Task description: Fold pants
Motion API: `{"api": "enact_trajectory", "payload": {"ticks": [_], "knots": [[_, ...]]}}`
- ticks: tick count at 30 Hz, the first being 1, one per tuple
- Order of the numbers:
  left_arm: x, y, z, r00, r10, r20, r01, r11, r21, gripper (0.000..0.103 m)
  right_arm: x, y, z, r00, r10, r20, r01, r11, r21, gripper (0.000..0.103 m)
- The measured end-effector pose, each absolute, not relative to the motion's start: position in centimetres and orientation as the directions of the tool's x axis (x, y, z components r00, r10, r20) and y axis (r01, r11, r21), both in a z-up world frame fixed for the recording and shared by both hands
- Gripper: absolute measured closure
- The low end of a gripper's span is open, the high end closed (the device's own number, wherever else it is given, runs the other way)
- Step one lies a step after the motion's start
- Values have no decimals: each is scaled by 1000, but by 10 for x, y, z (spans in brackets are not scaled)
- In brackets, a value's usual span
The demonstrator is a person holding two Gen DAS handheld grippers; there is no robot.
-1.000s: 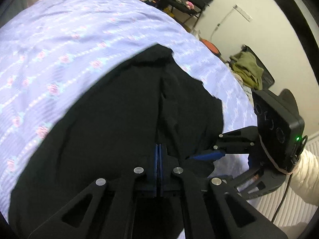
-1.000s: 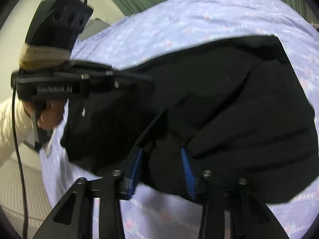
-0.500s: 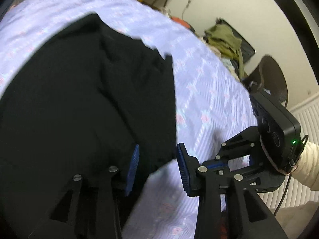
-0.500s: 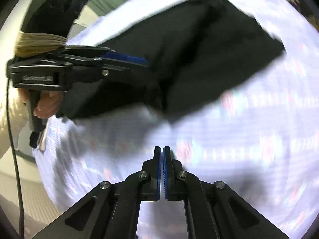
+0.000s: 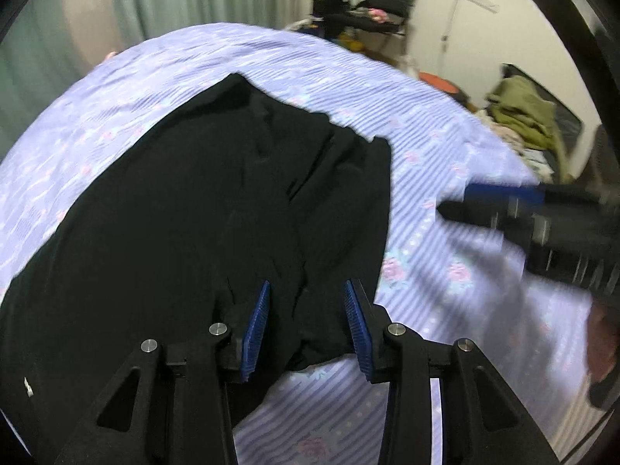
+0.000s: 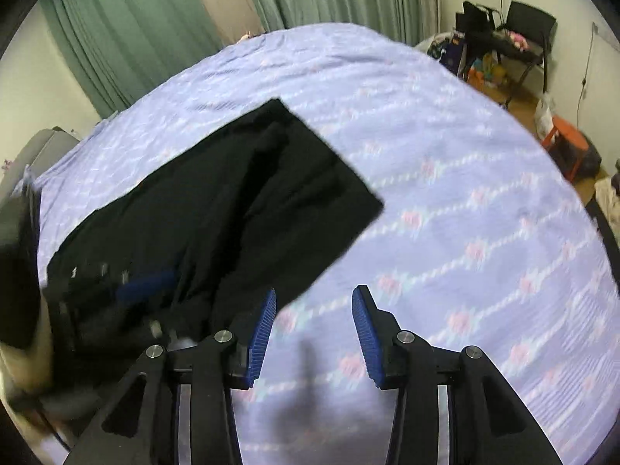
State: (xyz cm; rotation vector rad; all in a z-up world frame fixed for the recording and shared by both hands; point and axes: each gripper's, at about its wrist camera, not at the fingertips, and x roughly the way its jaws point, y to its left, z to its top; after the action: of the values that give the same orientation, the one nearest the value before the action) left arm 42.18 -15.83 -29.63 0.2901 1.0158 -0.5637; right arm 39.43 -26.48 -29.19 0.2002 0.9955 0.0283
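Observation:
The black pants (image 5: 193,213) lie folded on the lilac flowered bedsheet (image 5: 445,178), rumpled near the close corner. My left gripper (image 5: 308,312) hangs over that corner with its jaws apart; black cloth lies between the blue pads (image 5: 255,329) but they do not press it. In the right wrist view the pants (image 6: 232,201) spread to the left. My right gripper (image 6: 314,319) is over bare sheet just beside their edge, its jaws opening with nothing between them. Each gripper shows blurred in the other's view: the right gripper (image 5: 503,201) and the left gripper (image 6: 143,283).
The bed fills most of both views. Green curtains (image 6: 135,31) hang behind it. A black chair and cluttered desk (image 6: 515,31) stand at the far right, with a red stool (image 6: 565,143) nearer. Olive clothes (image 5: 523,112) are piled beside the bed.
The left gripper, shut on the black cloth a second ago, has opened and let it go. The right gripper left the pants, shut empty over the sheet, then opened again.

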Motion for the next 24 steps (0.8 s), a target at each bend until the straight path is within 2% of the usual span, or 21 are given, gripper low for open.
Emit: {"api": "enact_trajectory", "payload": {"ticks": [2, 3, 4, 6, 13, 20, 21, 22, 23, 24], "knots": [[417, -166, -309, 433, -259, -863, 563, 826, 35, 64, 408, -267, -288, 568, 109, -816, 63, 983, 175, 61], [416, -167, -315, 436, -252, -864, 565, 824, 44, 72, 415, -273, -285, 581, 105, -807, 62, 983, 172, 61], [418, -168, -321, 423, -252, -870, 565, 825, 36, 86, 420, -286, -282, 588, 104, -802, 61, 983, 173, 61], [420, -166, -329, 406, -254, -878, 561, 828, 20, 90, 428, -297, -281, 606, 118, -786, 49, 981, 186, 61], [400, -156, -323, 395, -286, -873, 548, 836, -26, 92, 472, -294, -281, 631, 236, -739, -1, 953, 304, 61], [409, -155, -334, 358, -280, -890, 512, 857, -64, 92, 512, -260, -319, 537, 349, -768, -34, 918, 394, 61], [409, -155, -333, 358, -280, -891, 512, 857, -63, 92, 512, -255, -323, 533, 320, -783, -36, 934, 356, 64], [410, -155, -334, 359, -278, -891, 514, 856, -59, 92, 513, -251, -326, 529, 264, -807, -23, 955, 297, 73], [410, -156, -333, 363, -276, -890, 518, 854, -53, 92, 510, -251, -327, 534, 234, -813, -19, 964, 265, 100], [410, -157, -332, 369, -275, -888, 521, 852, -47, 92, 505, -256, -324, 553, 235, -799, -13, 962, 274, 100]]}}
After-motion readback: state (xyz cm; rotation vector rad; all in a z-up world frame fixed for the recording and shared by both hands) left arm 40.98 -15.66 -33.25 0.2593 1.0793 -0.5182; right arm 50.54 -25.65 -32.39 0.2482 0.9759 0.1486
